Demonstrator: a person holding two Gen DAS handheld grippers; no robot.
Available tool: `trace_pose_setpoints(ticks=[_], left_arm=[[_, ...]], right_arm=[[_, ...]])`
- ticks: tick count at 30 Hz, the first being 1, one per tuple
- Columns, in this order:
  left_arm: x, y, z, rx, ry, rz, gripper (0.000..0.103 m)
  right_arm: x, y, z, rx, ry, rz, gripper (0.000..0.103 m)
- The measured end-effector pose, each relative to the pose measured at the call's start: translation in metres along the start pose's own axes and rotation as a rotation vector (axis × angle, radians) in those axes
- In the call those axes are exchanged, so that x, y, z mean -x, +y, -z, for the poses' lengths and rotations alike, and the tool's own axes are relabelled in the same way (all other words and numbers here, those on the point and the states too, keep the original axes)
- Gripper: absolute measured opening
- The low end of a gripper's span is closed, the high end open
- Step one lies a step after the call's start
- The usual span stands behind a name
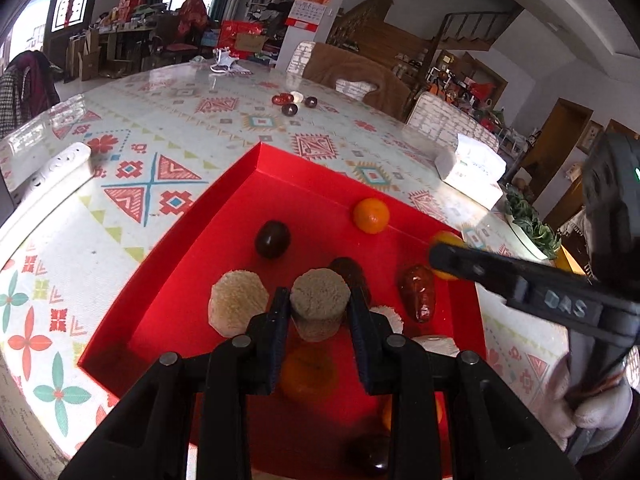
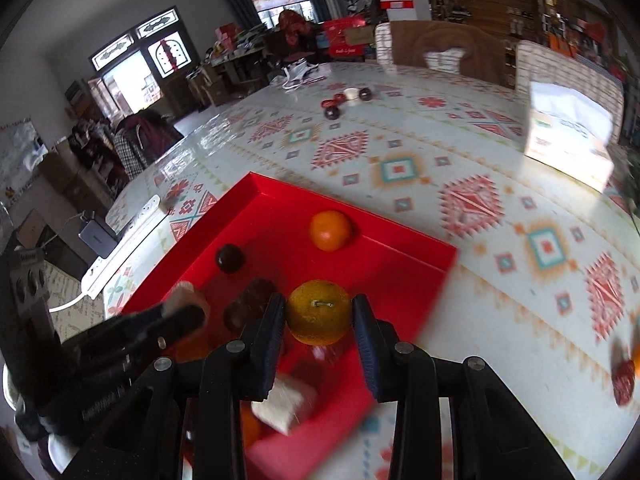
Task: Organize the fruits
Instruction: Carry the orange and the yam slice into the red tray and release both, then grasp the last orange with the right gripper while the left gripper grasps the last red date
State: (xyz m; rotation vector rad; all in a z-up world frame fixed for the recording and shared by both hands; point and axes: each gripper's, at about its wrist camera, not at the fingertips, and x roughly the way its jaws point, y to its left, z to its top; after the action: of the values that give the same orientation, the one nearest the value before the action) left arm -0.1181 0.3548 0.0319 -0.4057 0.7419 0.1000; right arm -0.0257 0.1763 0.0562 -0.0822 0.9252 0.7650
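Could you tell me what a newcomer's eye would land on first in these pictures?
Probably the bright red tray on the patterned tablecloth, scattered with fruit. The left gripper clamps a tan ridged cake above the tray, while the right gripper pinches a yellow-orange citrus over its right side.

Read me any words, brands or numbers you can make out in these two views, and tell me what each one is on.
"DAS": raised letters on the arm of the right tongs, seen in the left wrist view.
Wall calendar: a number grid and print, too small to read.
Red gift box at the back of the room: white lettering, too blurred to read.
Tissue box on the table: green markings, unreadable.
Left tongs body: embossed text, too dark and blurred to read.
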Motion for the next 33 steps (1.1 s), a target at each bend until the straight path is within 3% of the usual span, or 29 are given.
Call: trace_pose_setpoints(ticks=[5,8,13,16,23,27,30,33], left_arm=[[0.000,0.001,-0.001,0.004,-0.001,0.021,0.029],[0.001,0.003,-0.002,0.008,-0.005,0.035,0.041],[0.005,0.008,-0.004,0.029,-0.010,0.051,0.044],[0.009,0.009,-0.004,0.040,-0.014,0.055,0.049],[0.025,0.002,-0.003,0.047,-0.035,0.072,0.057],[0.036,-0.013,-0.001,0.023,-0.052,0.065,0.073],[0.044,-0.032,0.003,-0.019,-0.068,0.012,0.083],[0.051,-0.048,0.009,-0.056,-0.069,0.007,0.083]], right_arm=[[-0.025,0.009,-0.013,0.016,0.028,0.006,0.037],[-0.037,0.011,-0.015,0.023,0.046,0.016,0.038],[-0.043,0.010,-0.018,0.013,0.043,0.018,0.039],[-0.034,0.008,-0.022,-0.009,0.017,0.006,0.050],[0.000,0.004,-0.019,-0.034,-0.040,0.008,0.053],[0.019,0.000,-0.007,-0.036,-0.061,0.027,0.056],[0.033,-0.006,0.006,-0.045,-0.071,0.045,0.057],[0.046,-0.017,0.020,-0.071,-0.078,0.058,0.058]])
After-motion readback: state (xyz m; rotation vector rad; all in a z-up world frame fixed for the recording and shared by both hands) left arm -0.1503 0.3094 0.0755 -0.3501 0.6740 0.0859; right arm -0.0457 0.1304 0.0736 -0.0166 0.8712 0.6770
